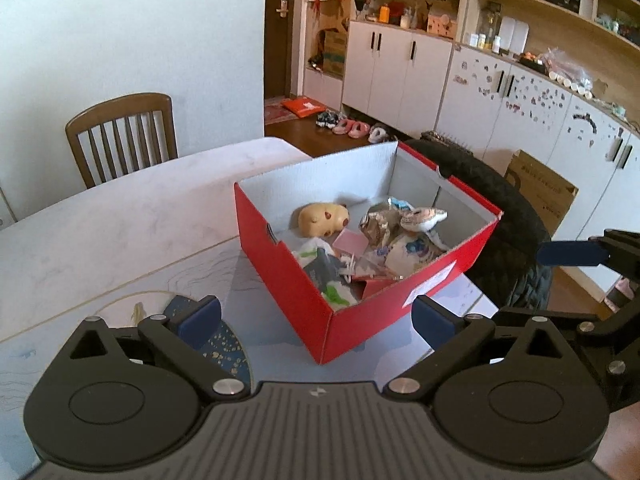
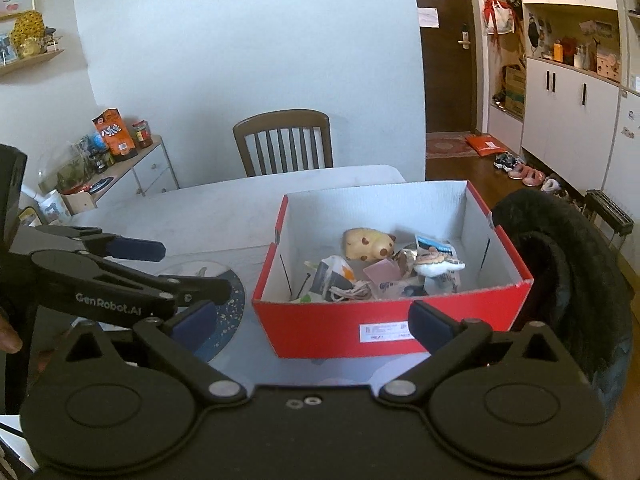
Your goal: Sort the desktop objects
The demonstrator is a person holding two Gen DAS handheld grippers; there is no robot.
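Observation:
A red cardboard box (image 1: 288,276) (image 2: 320,322) stands open on the white table (image 1: 120,232). Inside lie a tan spotted toy animal (image 1: 324,219) (image 2: 368,244), a pink card (image 1: 351,242), a crumpled foil wrapper (image 1: 378,226), a small plush (image 2: 436,262), a cable (image 2: 348,292) and several packets. My left gripper (image 1: 316,320) hangs open just before the box's near corner, empty. My right gripper (image 2: 312,326) is open and empty before the box's labelled side. In the right wrist view, the left gripper (image 2: 176,272) shows wide open to the box's left.
A dark blue speckled round plate (image 1: 224,340) (image 2: 230,308) lies left of the box, under the left gripper. A black coat (image 1: 504,220) (image 2: 560,260) drapes over a seat right of the box. A wooden chair (image 2: 284,144) stands behind the table. White cabinets (image 1: 400,68) line the far wall.

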